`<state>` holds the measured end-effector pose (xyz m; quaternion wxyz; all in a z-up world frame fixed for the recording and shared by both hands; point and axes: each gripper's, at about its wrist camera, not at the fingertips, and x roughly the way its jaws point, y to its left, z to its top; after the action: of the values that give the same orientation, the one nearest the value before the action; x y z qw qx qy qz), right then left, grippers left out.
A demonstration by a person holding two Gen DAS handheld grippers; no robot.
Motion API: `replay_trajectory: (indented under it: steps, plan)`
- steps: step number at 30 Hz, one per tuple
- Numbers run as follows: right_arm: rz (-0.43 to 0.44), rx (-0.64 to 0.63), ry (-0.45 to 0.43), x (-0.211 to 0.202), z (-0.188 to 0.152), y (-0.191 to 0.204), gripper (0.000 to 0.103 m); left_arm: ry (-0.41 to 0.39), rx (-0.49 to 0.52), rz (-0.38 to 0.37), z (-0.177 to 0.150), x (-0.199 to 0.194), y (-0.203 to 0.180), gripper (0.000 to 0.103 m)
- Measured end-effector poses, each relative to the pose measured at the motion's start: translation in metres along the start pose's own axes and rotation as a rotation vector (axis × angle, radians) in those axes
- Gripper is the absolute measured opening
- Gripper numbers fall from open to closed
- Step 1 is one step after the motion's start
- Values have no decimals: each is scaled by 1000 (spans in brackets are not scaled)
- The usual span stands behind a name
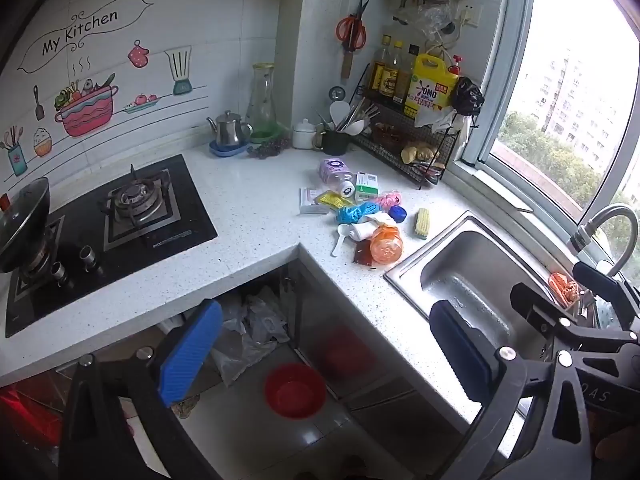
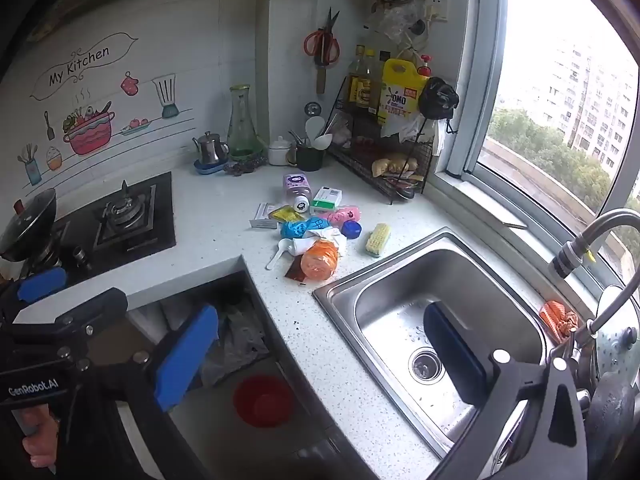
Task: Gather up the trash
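Observation:
A pile of trash lies on the white counter (image 1: 256, 208) between stove and sink: an orange plastic bottle (image 1: 385, 245), a purple bottle (image 1: 335, 175), a green-white box (image 1: 367, 187), a blue wrapper (image 1: 357, 212), a pink wrapper (image 1: 387, 200), a blue cap (image 1: 397, 213) and a white scoop (image 1: 341, 236). The same pile shows in the right wrist view, orange bottle (image 2: 319, 260) nearest. My left gripper (image 1: 320, 356) is open and empty, held back from the counter above the floor. My right gripper (image 2: 320, 356) is open and empty, over the counter edge beside the sink.
A steel sink (image 2: 432, 320) with a tap (image 2: 592, 240) sits right of the pile. A yellow scrub brush (image 1: 422, 222) lies by it. A gas stove (image 1: 132, 208) is at left. A wire rack of bottles (image 1: 408, 120) stands behind. A red bowl (image 1: 295, 390) sits on the floor.

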<state>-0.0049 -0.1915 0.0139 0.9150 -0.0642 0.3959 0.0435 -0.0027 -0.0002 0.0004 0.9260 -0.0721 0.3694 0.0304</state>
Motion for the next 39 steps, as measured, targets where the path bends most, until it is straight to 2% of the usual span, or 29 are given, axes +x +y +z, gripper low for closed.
replay_trajectory:
  steps: [3,5,11,39]
  plan:
    - [5,3,-6,0,0,0,103,3,34,6,-1,3,-10,103]
    - [6,3,-1,1,0,0,103,-8,25,-23,-1,2,-1,103]
    - [-3,1,-2,0,0,-2,103,2,32,-7,1,5,-12,103]
    - [-6,6,10,2,-4,0,103,14,37,-15,2,3,-2,103]
